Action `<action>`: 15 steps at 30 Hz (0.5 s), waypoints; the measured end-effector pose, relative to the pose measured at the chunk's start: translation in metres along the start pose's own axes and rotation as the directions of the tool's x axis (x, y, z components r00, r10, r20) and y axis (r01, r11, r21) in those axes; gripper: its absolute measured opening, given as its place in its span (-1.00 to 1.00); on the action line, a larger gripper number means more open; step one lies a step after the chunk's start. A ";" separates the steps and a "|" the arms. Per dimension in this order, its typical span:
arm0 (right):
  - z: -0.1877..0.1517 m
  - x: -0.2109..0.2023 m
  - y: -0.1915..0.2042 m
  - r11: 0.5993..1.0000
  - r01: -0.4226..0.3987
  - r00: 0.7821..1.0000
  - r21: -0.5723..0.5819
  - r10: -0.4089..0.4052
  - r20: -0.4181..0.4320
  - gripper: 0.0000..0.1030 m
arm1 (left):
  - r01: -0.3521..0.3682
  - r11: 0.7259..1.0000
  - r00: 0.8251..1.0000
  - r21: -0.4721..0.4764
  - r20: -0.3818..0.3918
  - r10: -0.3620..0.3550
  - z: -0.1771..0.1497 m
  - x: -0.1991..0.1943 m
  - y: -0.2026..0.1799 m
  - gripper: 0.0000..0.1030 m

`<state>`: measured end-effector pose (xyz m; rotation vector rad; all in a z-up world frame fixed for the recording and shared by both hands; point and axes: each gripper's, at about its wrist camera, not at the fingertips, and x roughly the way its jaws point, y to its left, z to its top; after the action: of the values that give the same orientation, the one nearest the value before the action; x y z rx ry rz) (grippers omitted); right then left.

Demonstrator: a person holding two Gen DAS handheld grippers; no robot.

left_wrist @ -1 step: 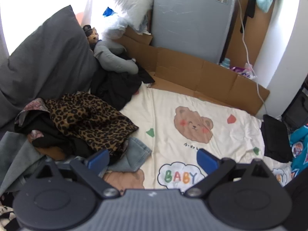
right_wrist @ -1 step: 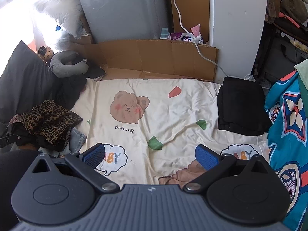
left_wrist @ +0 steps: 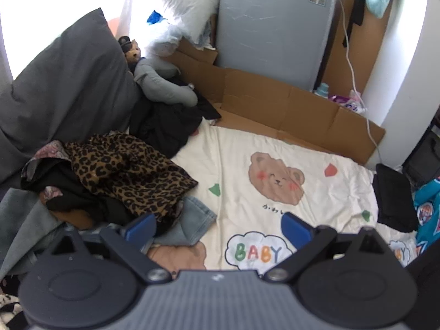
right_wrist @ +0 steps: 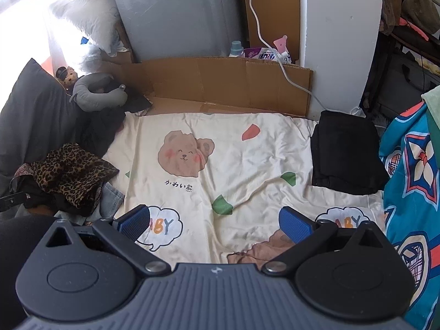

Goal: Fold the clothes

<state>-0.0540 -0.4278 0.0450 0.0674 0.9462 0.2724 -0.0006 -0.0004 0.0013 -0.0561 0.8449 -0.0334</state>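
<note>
1. Far left we've got the unfolded heap [left_wrist: 90, 192]: a leopard-print piece [left_wrist: 129, 170] crumpled on top, something black under it, and a bit of light denim [left_wrist: 198, 220] poking out at the bottom edge. It's all bunched against the big grey pillow [left_wrist: 63, 96]. More black clothing [left_wrist: 167, 123] is slumped further back by the grey neck pillow [left_wrist: 162, 88].

2. Our left gripper [left_wrist: 217, 227] hangs just above the near edge of that heap, jaws spread wide, nothing in them. One blue pad sits over the denim, the other over the sheet.

3. Middle: the cream bear-print sheet [right_wrist: 247, 165] on the bed is bare and a bit wrinkled, so that looks like our folding space.

4. Our right gripper [right_wrist: 214, 224] hovers over the sheet, also wide open and holding nothing.

5. Right side: a black garment [right_wrist: 343, 154] lies in a neat flat rectangle at the sheet's edge, beside the blue patterned fabric [right_wrist: 407, 178]. So that one already sits folded; the heap doesn't.

6. Handling guesses: the leopard piece looks thin and floppy, probably light and a bit slippery, so it'll slump the moment we lift it. We'd pinch it at a hem or shoulder seam rather than mid-cloth, one gripper per corner, so it hangs open. Denim looks thicker and heavier and should hold a crease better; grab at the waistband or cuff. The layers are tangled, so a pinch could drag up the black piece too.
</note>
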 end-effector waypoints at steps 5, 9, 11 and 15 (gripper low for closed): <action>-0.004 0.003 -0.001 1.000 0.005 1.000 0.017 -0.005 0.015 1.00 | 0.006 1.000 1.000 0.000 0.002 -0.006 0.001 -0.004 -0.002 0.96; -0.003 0.005 -0.010 0.999 -0.012 1.000 0.038 0.012 0.007 1.00 | 0.011 1.000 1.000 0.001 0.003 -0.011 0.002 -0.007 -0.003 0.99; -0.001 0.002 -0.007 0.999 -0.010 1.000 0.036 0.009 0.017 1.00 | 0.011 1.000 1.000 0.003 0.001 -0.011 0.003 -0.008 -0.003 0.99; 0.004 -0.002 -0.002 0.999 -0.011 1.000 0.040 0.010 0.024 1.00 | 0.012 1.000 1.000 0.007 0.001 -0.012 0.004 -0.010 -0.002 0.99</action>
<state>-0.0513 -0.4302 0.0485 0.1125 0.9284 0.2620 -0.0045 -0.0022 0.0112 -0.0550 0.8431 -0.0477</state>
